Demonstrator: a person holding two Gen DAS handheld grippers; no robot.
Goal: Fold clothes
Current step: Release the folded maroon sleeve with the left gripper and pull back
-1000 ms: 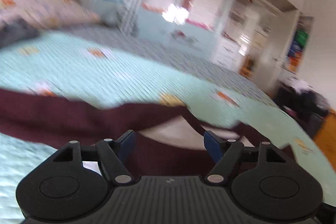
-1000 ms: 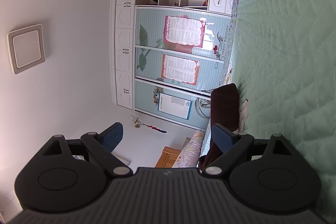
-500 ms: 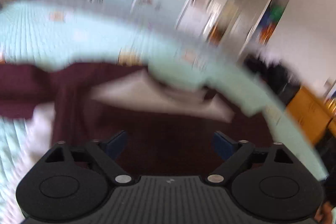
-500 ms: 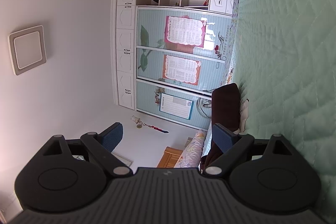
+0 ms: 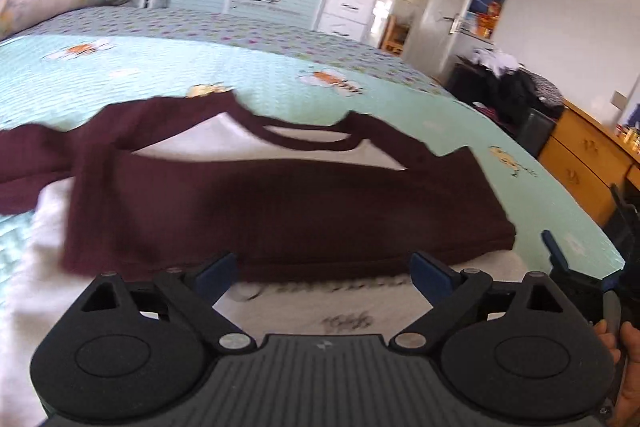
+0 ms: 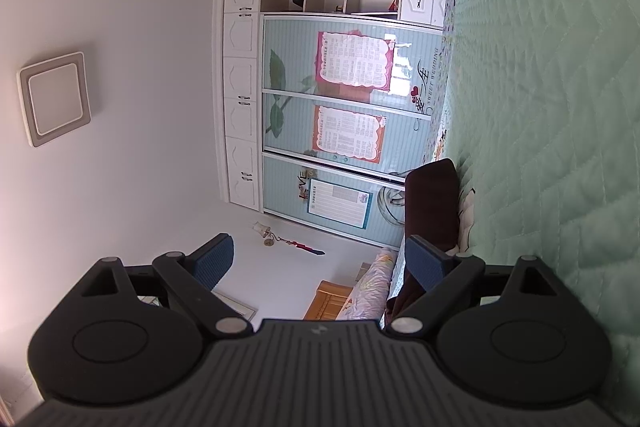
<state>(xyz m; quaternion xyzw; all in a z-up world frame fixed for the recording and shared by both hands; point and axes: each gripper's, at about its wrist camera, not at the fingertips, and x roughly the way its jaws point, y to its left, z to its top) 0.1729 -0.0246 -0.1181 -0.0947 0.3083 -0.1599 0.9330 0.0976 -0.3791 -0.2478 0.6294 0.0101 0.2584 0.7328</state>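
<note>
A sleeve fold on the shirt [image 5: 280, 203] is judged finished; both hand-held grippers, left [image 5: 324, 273] and right [image 6: 320, 259], are spread, so the next fold calls for a fresh pinch.

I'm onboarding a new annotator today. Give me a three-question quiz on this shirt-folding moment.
1. True or false: the left gripper is shut on the maroon-and-white shirt.
2. What does the shirt lie on?
A. wooden dresser
B. green quilted bedspread
C. floor
3. Fill in: the right gripper has its jaws ____.

Key:
1. False; its jaws stand open, nothing between them.
2. B
3. open, holding nothing.
</note>
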